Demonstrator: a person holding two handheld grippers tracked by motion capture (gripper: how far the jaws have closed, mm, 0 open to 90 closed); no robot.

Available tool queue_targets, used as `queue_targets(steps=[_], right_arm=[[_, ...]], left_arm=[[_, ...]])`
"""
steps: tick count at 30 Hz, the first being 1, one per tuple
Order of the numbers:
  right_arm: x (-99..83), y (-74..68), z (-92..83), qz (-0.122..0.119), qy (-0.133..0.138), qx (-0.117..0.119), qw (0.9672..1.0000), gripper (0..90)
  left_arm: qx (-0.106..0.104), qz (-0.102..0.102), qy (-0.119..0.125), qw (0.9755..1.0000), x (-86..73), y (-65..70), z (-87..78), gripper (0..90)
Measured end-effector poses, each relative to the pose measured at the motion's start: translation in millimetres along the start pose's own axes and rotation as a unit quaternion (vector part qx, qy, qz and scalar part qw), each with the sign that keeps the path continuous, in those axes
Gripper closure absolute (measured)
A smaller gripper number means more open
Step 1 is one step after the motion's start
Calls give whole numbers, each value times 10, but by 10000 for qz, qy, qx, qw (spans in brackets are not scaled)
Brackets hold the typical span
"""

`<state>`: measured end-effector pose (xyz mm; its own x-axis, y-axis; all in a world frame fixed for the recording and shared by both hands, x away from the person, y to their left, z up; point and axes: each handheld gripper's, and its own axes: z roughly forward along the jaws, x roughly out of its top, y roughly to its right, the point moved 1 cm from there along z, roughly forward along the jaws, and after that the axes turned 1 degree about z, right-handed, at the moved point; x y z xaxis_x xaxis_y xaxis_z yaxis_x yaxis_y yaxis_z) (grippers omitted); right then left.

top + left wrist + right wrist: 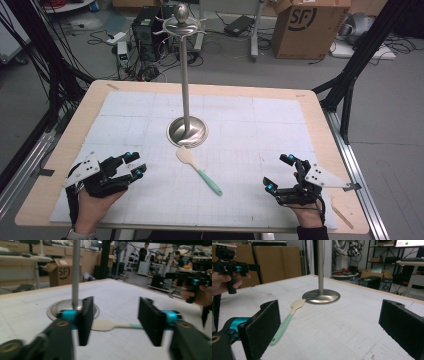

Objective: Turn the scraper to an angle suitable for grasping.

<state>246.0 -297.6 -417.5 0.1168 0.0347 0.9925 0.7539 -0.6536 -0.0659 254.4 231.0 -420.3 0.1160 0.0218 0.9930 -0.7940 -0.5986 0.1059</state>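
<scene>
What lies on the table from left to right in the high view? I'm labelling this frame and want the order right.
Left tongs → spatula → right tongs. The metal stand sits behind the spatula's blade, so I leave it out of the order.

One spatula (199,172) (mint-handled), one stand (186,131)
</scene>
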Motion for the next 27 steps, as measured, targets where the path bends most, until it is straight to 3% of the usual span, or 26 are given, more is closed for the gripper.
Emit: queue_targets(steps=[1,2,4,7,10,13,15,19,27], right_arm=[[2,1,4,-19,-3,7,10000,25],[2,1,4,-19,-3,7,10000,25],[10,2,13,-43,6,17,10000,25],[16,0,17,-37,4,32,10000,25],[21,0,13,-28,-9,38,10000,25],[25,6,9,-29,-16,8,10000,25],[28,10,10,-25,-9,17,10000,25],[33,16,18,-31,-4,32,10000,25],[38,21,32,-16,-4,64,10000,25]], left_arm=[[27,13,-102,9999,-2,14,22,649],[-10,18,-170,9999,-4,31,43,649],[-4,111,-283,9995,-7,77,86,764],[12,267,-336,9991,-13,138,151,881],[103,362,-341,9987,-8,163,219,896],[150,311,-466,9983,21,170,304,897],[123,105,-683,9975,44,182,378,899],[175,116,-815,9965,51,232,540,900],[12,208,-1147,9932,-12,323,866,900]])
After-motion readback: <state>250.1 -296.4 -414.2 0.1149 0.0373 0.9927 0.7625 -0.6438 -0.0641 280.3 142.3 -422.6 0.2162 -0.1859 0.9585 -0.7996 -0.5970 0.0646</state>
